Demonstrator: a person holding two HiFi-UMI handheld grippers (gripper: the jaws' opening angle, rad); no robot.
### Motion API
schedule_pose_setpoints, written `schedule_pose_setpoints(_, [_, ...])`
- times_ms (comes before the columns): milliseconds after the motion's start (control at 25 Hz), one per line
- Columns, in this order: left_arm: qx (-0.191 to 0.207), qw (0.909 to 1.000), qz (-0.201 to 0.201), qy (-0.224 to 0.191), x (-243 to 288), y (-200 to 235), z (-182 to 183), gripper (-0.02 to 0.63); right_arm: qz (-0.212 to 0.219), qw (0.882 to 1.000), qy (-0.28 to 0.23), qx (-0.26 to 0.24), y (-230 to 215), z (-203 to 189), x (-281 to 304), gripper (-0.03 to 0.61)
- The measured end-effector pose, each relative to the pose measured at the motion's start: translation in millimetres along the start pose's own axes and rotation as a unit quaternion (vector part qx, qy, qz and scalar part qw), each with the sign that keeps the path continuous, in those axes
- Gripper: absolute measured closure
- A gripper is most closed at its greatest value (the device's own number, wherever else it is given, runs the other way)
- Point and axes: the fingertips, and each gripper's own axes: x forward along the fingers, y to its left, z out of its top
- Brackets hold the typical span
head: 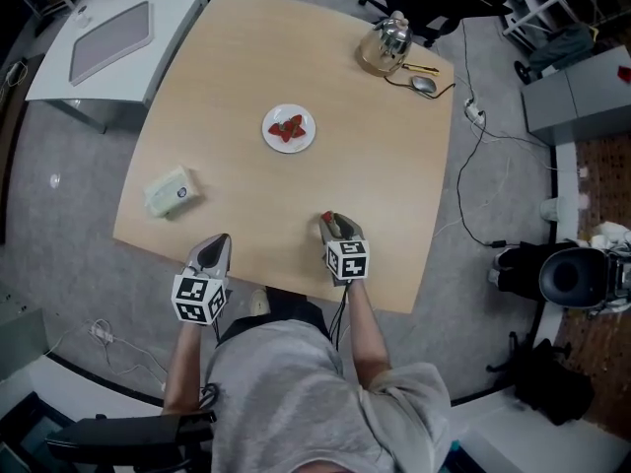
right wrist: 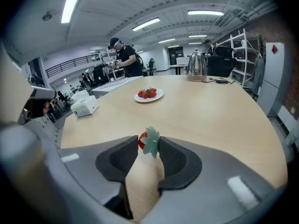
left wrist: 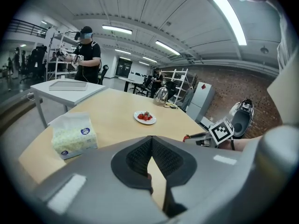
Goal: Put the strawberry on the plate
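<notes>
Jaws of the right gripper (right wrist: 145, 144) clamp the strawberry (right wrist: 150, 143), green cap rearward, long axis along them; left gripper (left wrist: 152, 140) jaws together.

Round white plate (head: 269, 132) sitting centrally on pale wooden table (head: 375, 185); soft tissue pack (head: 171, 191) lying front-left, steel kettle (head: 391, 39) standing far right.
</notes>
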Motion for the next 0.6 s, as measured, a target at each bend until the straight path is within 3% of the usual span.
schedule_pose_setpoints(600, [-0.031,0.9985,0.044,-0.013,-17.1,25.7,2.3,0.594,0.028,0.998,-0.029,-0.051,16.4,82.4,41.8,0.430])
